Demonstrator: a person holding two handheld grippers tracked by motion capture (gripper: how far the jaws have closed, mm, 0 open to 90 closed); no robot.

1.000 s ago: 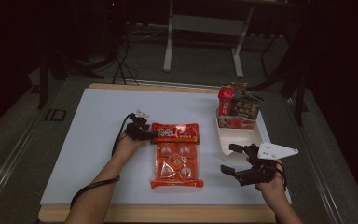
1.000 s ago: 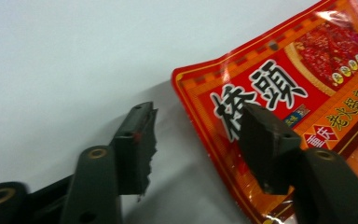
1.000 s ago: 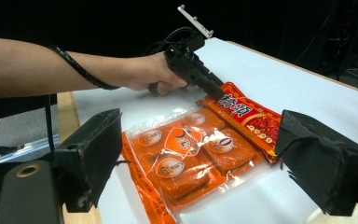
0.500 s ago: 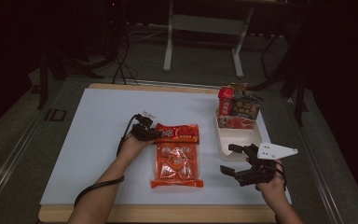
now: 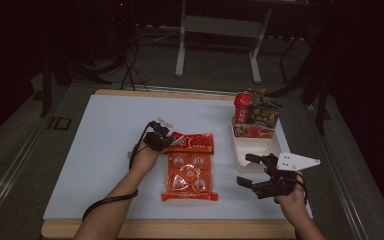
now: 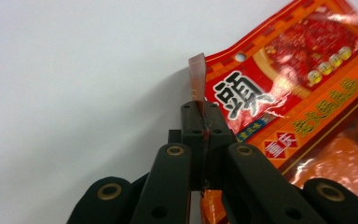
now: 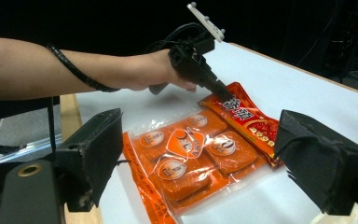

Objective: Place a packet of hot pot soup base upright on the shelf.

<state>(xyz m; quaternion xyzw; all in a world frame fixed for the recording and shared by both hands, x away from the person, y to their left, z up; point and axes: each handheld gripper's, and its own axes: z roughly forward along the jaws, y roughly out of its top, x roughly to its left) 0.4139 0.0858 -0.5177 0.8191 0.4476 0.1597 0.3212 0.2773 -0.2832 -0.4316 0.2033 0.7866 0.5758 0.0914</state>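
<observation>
- High view shows us at a white table, one hand-held gripper in each of our hands.
- Our left gripper is clamped on the top left corner of an orange-red snack packet, which lies flat near the middle of the table.
- Left gripper view confirms the grip: the two black jaws are pressed together with the packet's edge pinched between them, and a small flap of film stands up just beyond the tips.
- Our right gripper hovers just to the right of the packet, its jaws wide apart and holding nothing.
- Right gripper view looks between those spread jaws at the packet and at the left gripper gripping its far end.
- We judge the step in hand to be picking up the packet, probably to carry it to the white tray at the right.
- The next move likely calls for lifting the gripped corner, or closing the right gripper on the near edge so the limp packet does not sag.
- Counts: one packet with four wrapped pieces visible inside; two grippers; one tray; in the tray's far end a cluster of snack packs, number unclear.
</observation>
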